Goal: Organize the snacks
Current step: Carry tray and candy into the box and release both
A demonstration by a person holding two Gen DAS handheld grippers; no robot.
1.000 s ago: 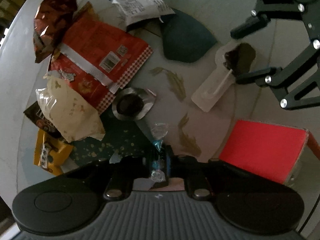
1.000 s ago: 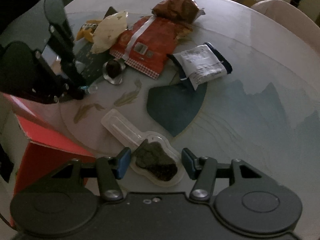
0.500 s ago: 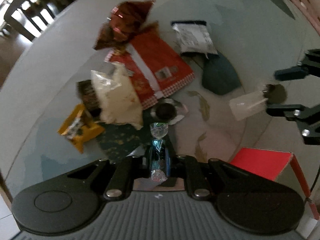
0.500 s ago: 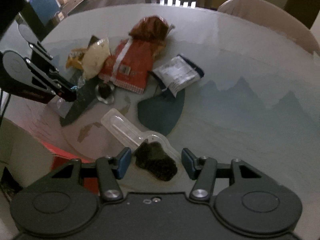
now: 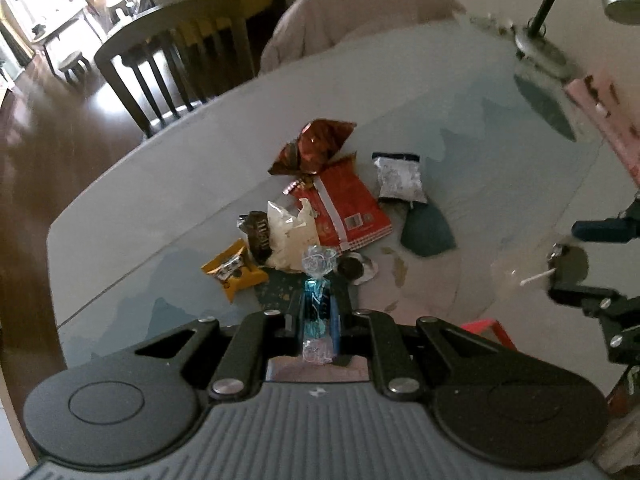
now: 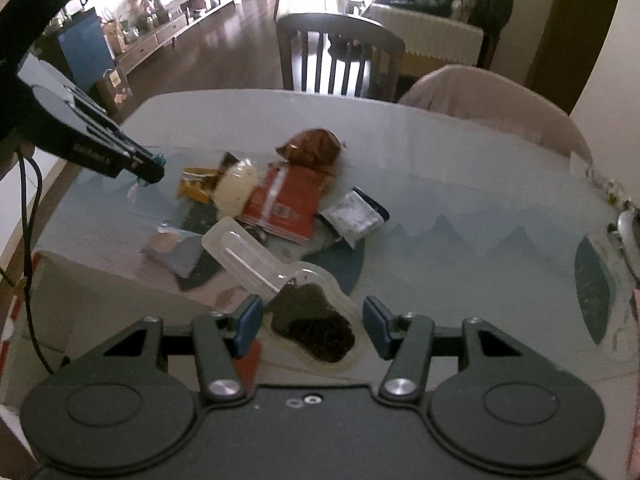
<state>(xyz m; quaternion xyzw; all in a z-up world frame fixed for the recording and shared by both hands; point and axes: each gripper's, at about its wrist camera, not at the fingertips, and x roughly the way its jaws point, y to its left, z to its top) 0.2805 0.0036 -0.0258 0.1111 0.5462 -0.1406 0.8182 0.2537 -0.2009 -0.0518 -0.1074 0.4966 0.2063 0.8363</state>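
My left gripper (image 5: pixel 318 312) is shut on a blue candy in clear twisted wrap (image 5: pixel 317 304) and holds it high above the table. It shows at the left of the right wrist view (image 6: pixel 154 170). My right gripper (image 6: pixel 312 322) is open, its blue pads either side of a clear packet with a dark lollipop (image 6: pixel 312 320), which looks lifted off the table. Below lies a pile of snacks: a red bag (image 5: pixel 346 210), a brown foil bag (image 5: pixel 314 146), a white packet (image 5: pixel 398 176), a cream bag (image 5: pixel 290 240), a yellow packet (image 5: pixel 234 274).
A red box (image 5: pixel 486 330) stands under the grippers, with its flap and wall (image 6: pixel 100 276) in the right wrist view. A small foil cup with a dark sweet (image 5: pixel 356 270) lies by the pile. Chairs (image 6: pixel 340 56) stand beyond the table's far edge. A lamp (image 5: pixel 560 12) is at the right.
Both grippers have risen well above the table, the left with the blue candy, the right with the lollipop packet between its fingers. The snack pile looks smaller and farther.
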